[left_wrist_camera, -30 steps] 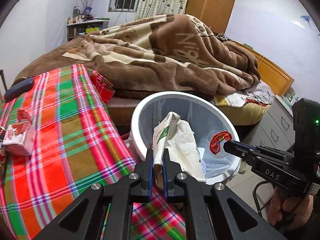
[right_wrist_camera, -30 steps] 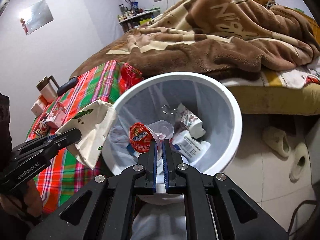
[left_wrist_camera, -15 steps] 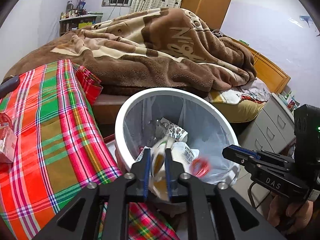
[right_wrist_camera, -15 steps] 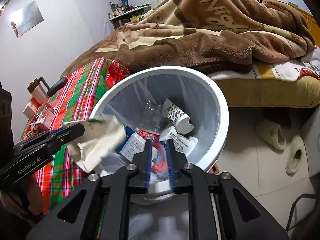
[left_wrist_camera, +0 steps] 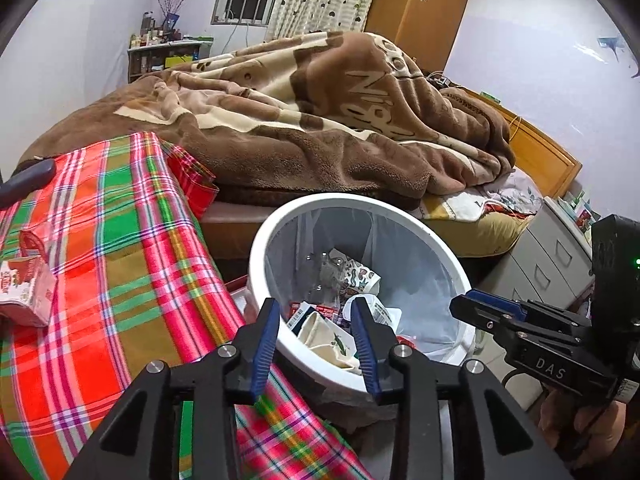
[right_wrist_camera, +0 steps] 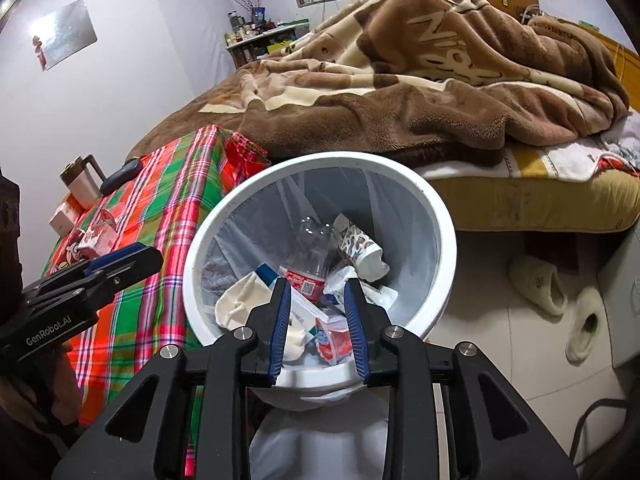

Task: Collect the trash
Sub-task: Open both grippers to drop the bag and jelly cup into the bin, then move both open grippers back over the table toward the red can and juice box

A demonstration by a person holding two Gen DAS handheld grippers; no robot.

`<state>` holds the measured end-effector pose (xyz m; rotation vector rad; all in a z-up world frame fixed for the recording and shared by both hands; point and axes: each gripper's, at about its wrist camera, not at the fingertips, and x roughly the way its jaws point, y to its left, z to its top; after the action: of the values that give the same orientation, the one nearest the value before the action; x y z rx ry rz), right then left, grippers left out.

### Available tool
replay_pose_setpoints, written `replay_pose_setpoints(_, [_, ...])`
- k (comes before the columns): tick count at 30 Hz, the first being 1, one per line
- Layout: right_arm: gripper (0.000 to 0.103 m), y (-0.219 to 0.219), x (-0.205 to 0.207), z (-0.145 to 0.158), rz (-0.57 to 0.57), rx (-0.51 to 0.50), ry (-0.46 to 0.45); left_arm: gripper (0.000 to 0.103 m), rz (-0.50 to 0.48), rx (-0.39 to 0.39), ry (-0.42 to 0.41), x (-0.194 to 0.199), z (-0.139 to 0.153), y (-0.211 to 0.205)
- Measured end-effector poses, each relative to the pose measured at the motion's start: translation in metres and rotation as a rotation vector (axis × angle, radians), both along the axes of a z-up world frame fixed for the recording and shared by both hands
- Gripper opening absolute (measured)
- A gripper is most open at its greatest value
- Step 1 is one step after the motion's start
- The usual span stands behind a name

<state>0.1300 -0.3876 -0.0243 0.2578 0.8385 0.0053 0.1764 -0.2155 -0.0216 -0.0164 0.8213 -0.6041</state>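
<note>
White plastic bin, lined with a thin clear bag, standing on the floor between a plaid-covered table and the bed.

Contents: clear bottle with red label, patterned paper cup, cream paper bag with green print, red-lidded plastic cup, assorted cartons and wrappers. All trash seen lies inside the rim.

Left gripper: poised over the bin's near edge, jaws opening, nothing pinched between them; the cream bag lies below, loose.

Right gripper: likewise above the bin, jaws opening and empty; the red-lidded cup rests beneath them among the litter.

Remaining on the table: red-and-white carton, a mug, a dark flat object, small boxes. Which of these count as trash cannot be told.

Risks: the bin stands close against the table edge, so a knock from either gripper on withdrawal could tip it. The liner looks flimsy; a fingertip could snag it. The cream bag sits high near the rim and might spill out if nudged.
</note>
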Motion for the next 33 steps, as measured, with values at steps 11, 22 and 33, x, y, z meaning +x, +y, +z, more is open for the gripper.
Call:
replay_pose_setpoints(11, [0.048,0.014,-0.005,0.011,0.044,-0.026,-0.038,0.040,0.042,0.006,-0.017,-0.017,0.008,0.026])
replay_pose_setpoints(22, [0.048,0.028,-0.010,0.020,0.078,-0.050,-0.056,0.040,0.085,0.002,-0.028,-0.031,0.013,0.050])
replay_pose_setpoints(33, [0.048,0.042,-0.019,0.025,0.104,-0.028,-0.082,0.040,0.156,-0.011,-0.034,-0.048,0.013,0.089])
